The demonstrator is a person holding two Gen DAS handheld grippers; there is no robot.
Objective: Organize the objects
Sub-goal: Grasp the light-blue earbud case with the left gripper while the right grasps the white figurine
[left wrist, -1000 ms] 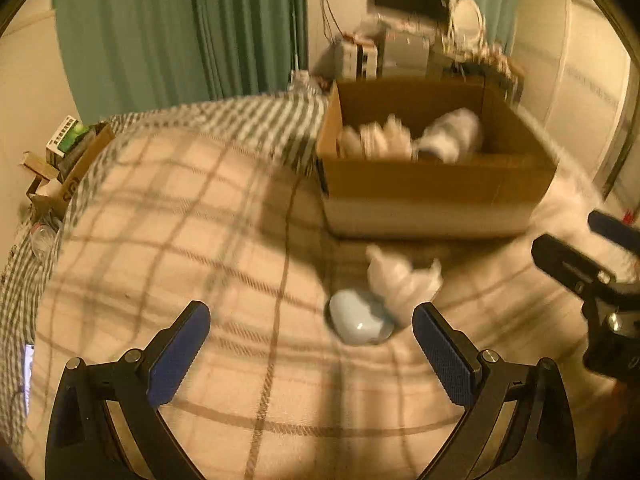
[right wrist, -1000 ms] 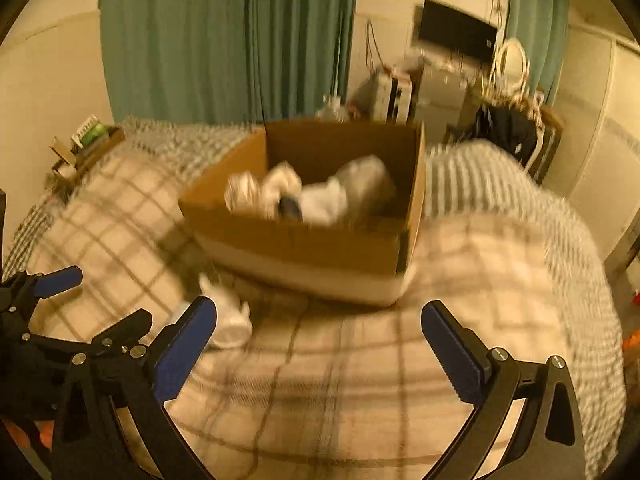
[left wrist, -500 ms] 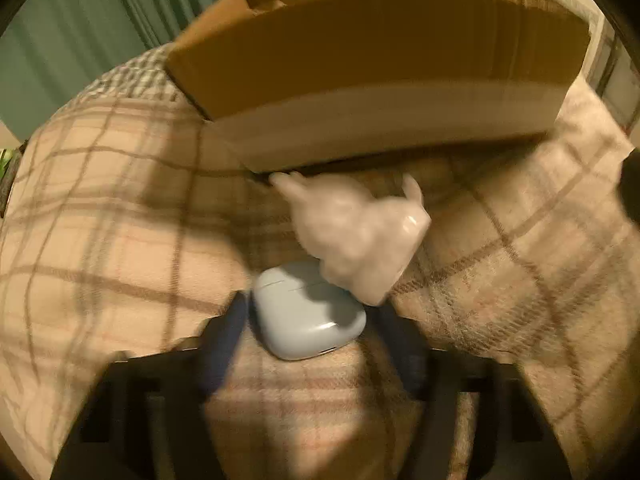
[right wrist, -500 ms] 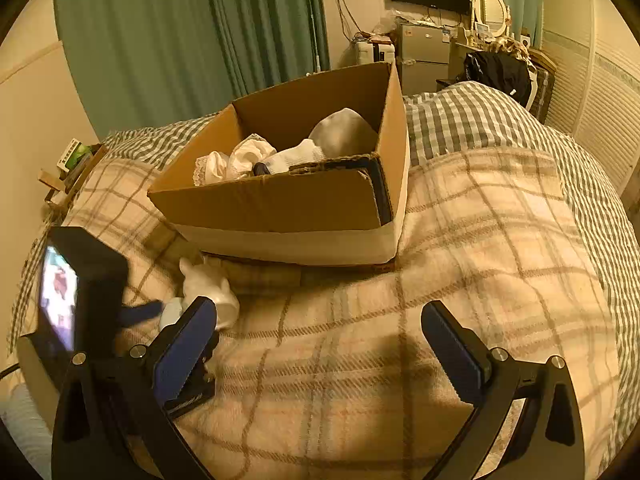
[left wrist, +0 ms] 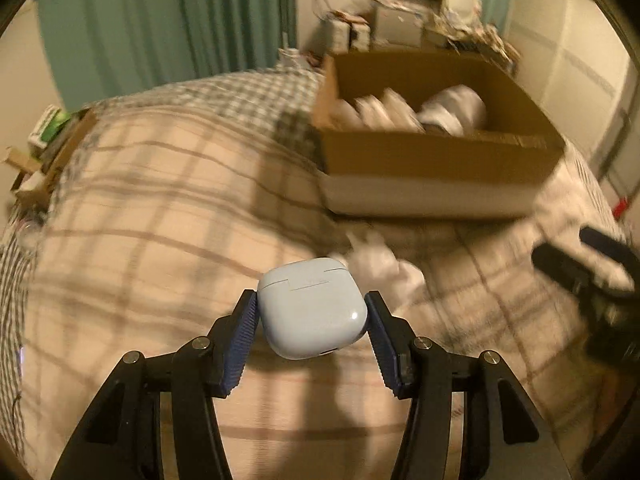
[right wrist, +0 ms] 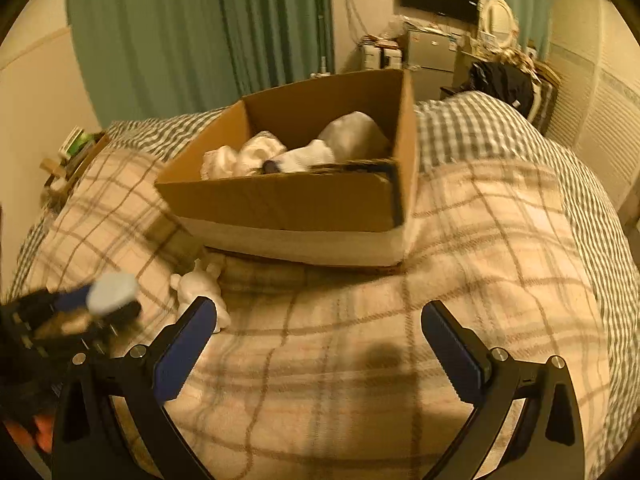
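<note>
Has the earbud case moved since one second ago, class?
Yes. The earbud case left the blanket beside the white figurine and is now lifted, clamped in the left gripper.

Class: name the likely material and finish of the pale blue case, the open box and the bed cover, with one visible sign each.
Pale blue case: probably glossy hard plastic; a bright highlight shows on its corner.
Open box: matte brown cardboard; folded edges.
Bed cover: soft woven or fleecy fabric, plaid; it wrinkles.
</note>
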